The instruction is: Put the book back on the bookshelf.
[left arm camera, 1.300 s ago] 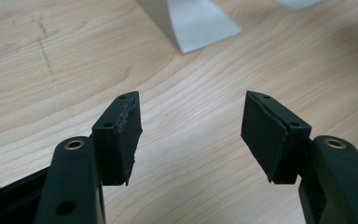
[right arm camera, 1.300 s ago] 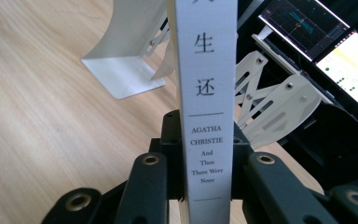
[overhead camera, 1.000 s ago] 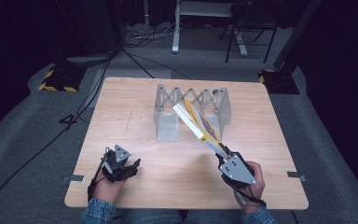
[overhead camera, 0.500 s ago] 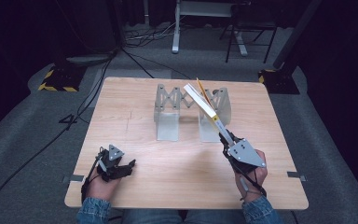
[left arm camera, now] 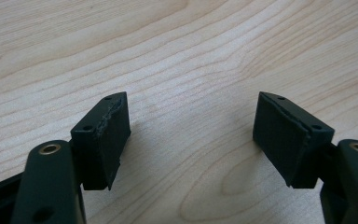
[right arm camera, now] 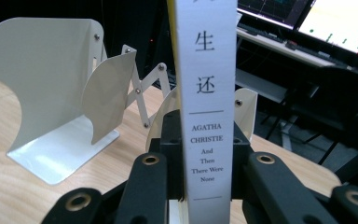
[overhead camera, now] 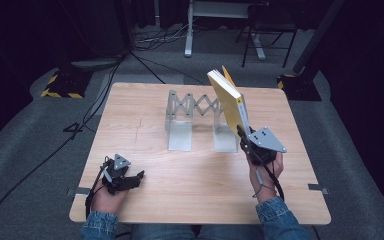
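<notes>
The right tool (overhead camera: 246,137) is gripping a yellow book (overhead camera: 228,98) by its spine, holding it raised over the expanding bookend rack (overhead camera: 196,120). Slotting it between the plates is likely what remains. The left tool (overhead camera: 130,179), jaws just opening wide and empty, is resting on the counter (overhead camera: 145,125).

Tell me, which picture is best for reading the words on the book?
The right gripper view: the book fills the middle, its white spine facing the camera, with the print sharp between the right gripper. The high view shows the book as a small yellow slab. The left gripper view looks at the table.
</notes>
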Demonstrator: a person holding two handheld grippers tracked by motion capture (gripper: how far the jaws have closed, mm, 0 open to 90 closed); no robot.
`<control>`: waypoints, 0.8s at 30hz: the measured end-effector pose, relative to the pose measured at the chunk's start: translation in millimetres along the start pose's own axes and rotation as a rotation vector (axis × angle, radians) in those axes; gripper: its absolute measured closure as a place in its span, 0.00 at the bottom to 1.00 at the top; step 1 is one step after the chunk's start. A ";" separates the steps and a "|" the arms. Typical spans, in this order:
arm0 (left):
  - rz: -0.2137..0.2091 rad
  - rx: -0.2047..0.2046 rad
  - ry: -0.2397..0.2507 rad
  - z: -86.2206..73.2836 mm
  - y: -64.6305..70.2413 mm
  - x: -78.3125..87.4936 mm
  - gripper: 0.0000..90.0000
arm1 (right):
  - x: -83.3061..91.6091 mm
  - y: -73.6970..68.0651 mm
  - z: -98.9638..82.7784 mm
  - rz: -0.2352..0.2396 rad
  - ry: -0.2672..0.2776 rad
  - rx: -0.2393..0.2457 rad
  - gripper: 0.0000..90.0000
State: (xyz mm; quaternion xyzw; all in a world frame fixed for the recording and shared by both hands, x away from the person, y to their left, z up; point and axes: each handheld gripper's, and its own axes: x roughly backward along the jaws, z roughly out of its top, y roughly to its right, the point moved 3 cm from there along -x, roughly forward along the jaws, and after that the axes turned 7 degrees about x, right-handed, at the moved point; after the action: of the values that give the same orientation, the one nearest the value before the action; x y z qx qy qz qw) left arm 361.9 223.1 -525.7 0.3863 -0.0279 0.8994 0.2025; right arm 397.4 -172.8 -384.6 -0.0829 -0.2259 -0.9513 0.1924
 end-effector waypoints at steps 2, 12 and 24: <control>0.001 -0.001 0.000 0.0 0.0 0.0 0.31 | -6.3 1.1 0.4 0.009 0.001 -0.031 0.85; 0.001 0.001 0.002 0.0 0.3 0.0 0.31 | -30.9 0.8 3.6 -0.006 0.009 -0.138 0.85; 0.002 0.006 0.004 0.7 1.1 -0.9 0.31 | -52.9 -1.3 0.2 -0.031 0.022 -0.217 0.84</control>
State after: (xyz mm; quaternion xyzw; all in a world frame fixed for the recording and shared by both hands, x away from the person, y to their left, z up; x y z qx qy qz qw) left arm 362.5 221.7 -525.7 0.3850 -0.0251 0.9005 0.2006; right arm 445.2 -154.2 -397.9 -0.0894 -0.1207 -0.9740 0.1698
